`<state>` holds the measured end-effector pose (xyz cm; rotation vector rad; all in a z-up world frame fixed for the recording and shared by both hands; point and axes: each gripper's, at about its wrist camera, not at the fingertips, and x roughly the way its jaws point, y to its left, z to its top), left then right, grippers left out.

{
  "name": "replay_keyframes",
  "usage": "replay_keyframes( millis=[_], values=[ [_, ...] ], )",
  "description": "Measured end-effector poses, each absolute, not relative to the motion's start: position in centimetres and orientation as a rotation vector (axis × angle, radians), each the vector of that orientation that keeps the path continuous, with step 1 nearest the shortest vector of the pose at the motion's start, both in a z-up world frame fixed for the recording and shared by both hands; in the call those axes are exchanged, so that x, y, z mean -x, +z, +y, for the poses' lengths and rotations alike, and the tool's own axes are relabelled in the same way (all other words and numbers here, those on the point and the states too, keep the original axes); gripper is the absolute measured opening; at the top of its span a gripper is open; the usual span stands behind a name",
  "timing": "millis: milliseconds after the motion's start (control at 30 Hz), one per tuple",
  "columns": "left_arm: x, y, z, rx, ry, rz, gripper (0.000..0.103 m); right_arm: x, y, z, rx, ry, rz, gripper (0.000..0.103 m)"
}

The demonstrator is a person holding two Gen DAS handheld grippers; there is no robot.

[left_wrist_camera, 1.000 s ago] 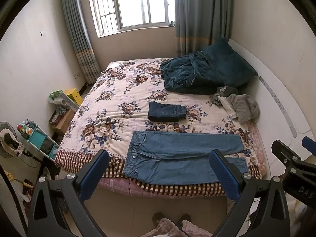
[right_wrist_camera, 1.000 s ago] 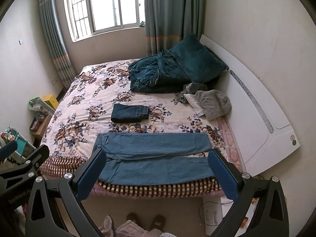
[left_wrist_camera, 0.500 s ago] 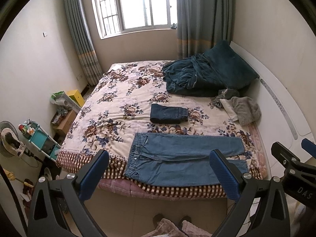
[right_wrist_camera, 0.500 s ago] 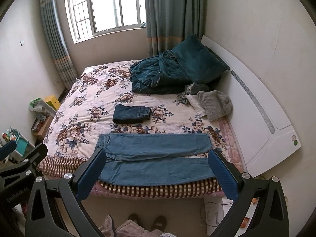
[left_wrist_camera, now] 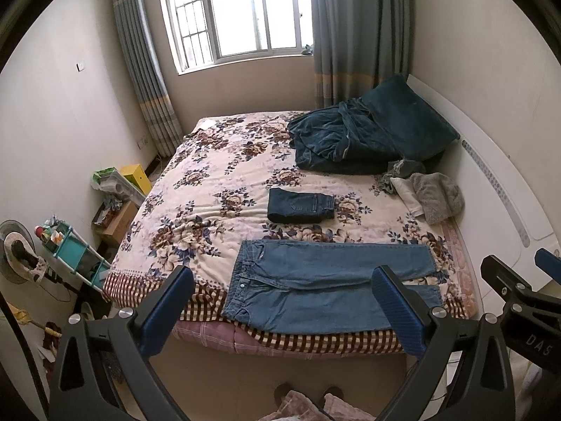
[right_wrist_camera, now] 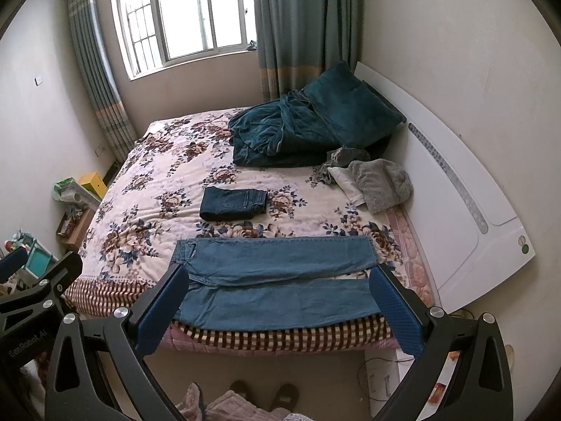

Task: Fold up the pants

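Both the left gripper and the right gripper are wide and hold nothing; the light jeans lie flat at 12 o'clock on the bed.

White "DAS" printed on the black body of the right gripper, seen at the right edge of the left wrist view; any further letters cut off by the frame edge. White "GenRobot.AI" printed on the black body of the left gripper, seen at the left edge of the right wrist view. No readable text elsewhere: none on the jeans, the bed or the walls.
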<state>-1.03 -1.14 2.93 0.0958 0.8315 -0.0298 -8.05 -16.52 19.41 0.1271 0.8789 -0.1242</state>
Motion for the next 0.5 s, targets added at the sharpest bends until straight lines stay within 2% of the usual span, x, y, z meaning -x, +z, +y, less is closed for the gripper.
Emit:
replay_keyframes(
  millis=[500],
  values=[
    [1.08, 2.75, -1.24, -0.093, -0.031, 0.833, 0.103, 8.34, 19.23, -16.71, -0.128, -0.123, 0.876, 0.103]
  ],
)
